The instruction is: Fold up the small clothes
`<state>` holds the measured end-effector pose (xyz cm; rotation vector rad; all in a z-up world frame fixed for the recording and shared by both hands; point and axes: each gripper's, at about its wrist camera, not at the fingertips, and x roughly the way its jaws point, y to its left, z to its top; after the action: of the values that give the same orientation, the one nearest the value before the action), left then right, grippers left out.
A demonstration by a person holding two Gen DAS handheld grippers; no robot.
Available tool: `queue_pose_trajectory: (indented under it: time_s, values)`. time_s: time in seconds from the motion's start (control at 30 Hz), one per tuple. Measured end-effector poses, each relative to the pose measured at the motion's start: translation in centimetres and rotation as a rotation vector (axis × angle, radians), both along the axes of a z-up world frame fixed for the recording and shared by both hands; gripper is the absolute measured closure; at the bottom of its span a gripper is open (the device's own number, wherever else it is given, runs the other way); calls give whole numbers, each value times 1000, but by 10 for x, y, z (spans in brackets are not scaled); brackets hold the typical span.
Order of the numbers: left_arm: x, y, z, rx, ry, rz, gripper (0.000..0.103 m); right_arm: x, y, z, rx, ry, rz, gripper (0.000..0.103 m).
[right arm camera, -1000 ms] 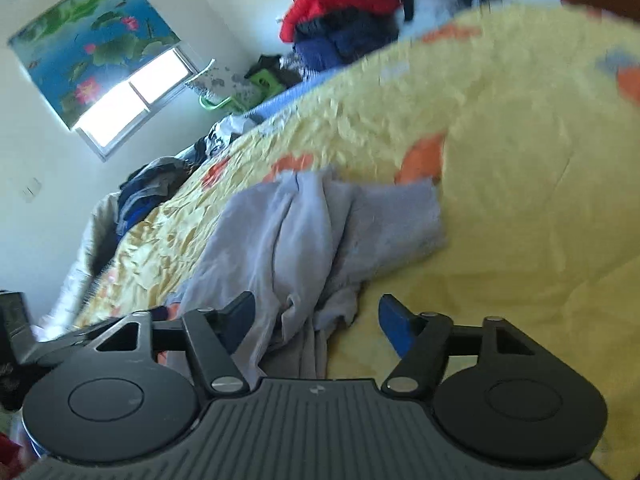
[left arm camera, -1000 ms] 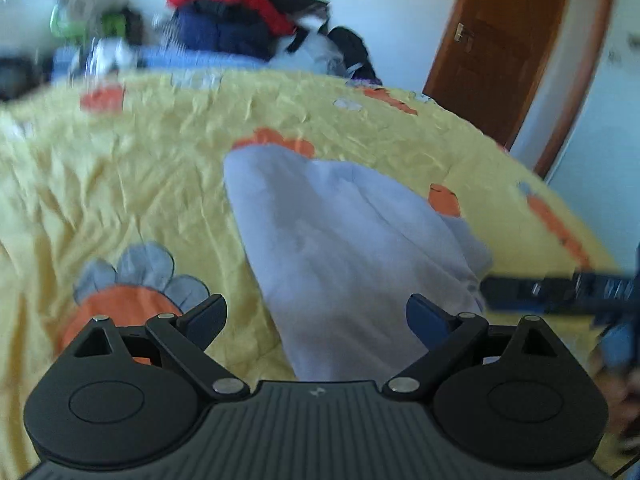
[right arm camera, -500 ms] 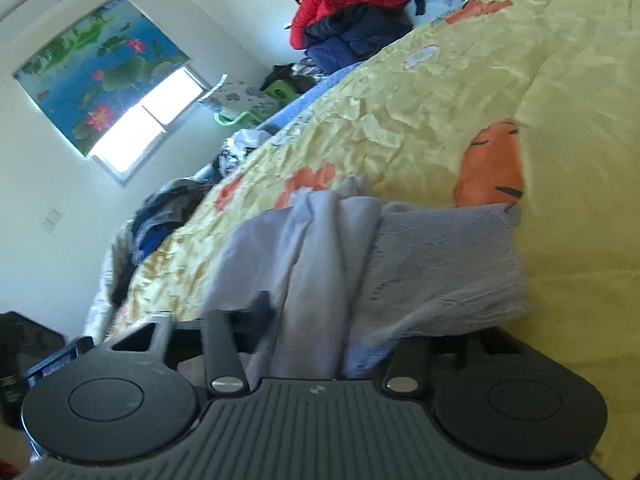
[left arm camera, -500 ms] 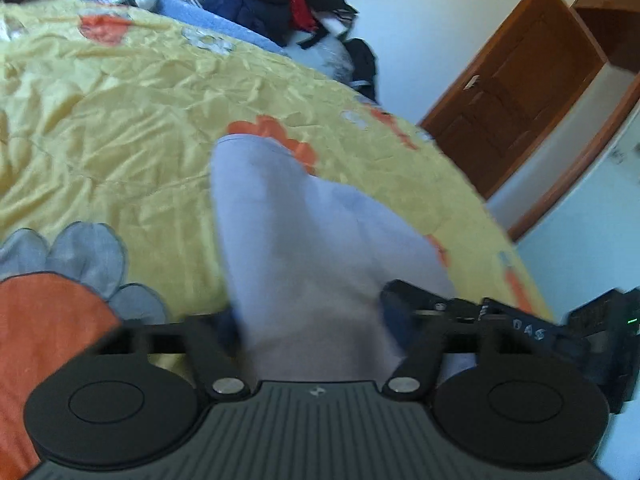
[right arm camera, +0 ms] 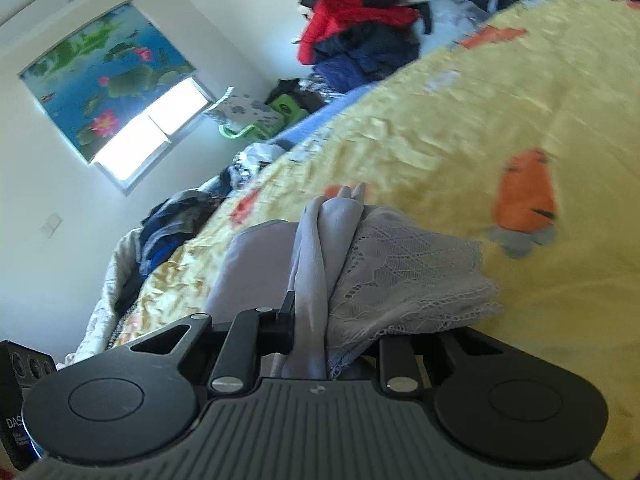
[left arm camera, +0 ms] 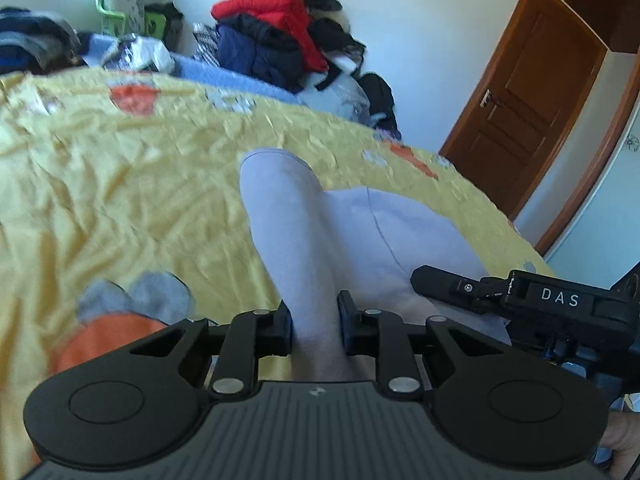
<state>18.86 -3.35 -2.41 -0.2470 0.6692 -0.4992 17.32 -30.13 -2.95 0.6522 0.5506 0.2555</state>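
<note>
You saw a smooth, matt pale-lilac cloth garment [left arm camera: 344, 236] with a lace-knit openwork panel [right arm camera: 404, 272], lying on a crinkled yellow printed cotton bedsheet [left arm camera: 120, 184]; beyond stood a glossy brown wooden door [left arm camera: 520, 96].

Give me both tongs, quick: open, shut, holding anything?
Left tongs: closing, pads pinching a fold of the lilac garment.
Right tongs: closing on the same garment's bunched edge; one finger is hidden under the lace.

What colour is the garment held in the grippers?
Pale lavender-grey garment with a lace trim; the right wrist view shows it best.
</note>
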Motion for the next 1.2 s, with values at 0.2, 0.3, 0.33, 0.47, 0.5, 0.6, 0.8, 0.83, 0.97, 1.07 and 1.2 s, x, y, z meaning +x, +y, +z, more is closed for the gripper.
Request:
queue_pose_trajectory:
  time_s: [0.2,0.3,0.33,0.47,0.5,0.6,0.8,0.83,0.97,1.07,1.2]
  values:
    - [7,31,28,78,-42,69,82,18,31,22,10,-46,67,78]
    - [12,41,31,139,-51,105,82,30,55,29,-21,-57,102,78]
    - [14,43,30,159,-52,118,82,34,62,29,-30,-57,113,78]
    - [27,49,15,204,-14,140,82,51,84,22,-65,-29,133,78]
    - [31,49,9,209,5,146,82,55,89,19,-80,-17,136,78]
    - [35,49,-6,230,36,157,80,65,98,7,-128,18,142,76]
    - [27,44,-6,296,3,190,37,68,90,-10,-153,58,92,62]
    - [25,44,-5,308,-6,206,31,67,86,-12,-153,59,78,60]
    - [19,46,-3,337,-23,227,27,58,74,-7,-229,36,-65,49]
    - [12,49,-6,360,-19,241,25,41,74,4,-387,1,-244,48]
    - [0,52,-7,368,-27,255,23,0,89,23,-414,-160,-111,47]
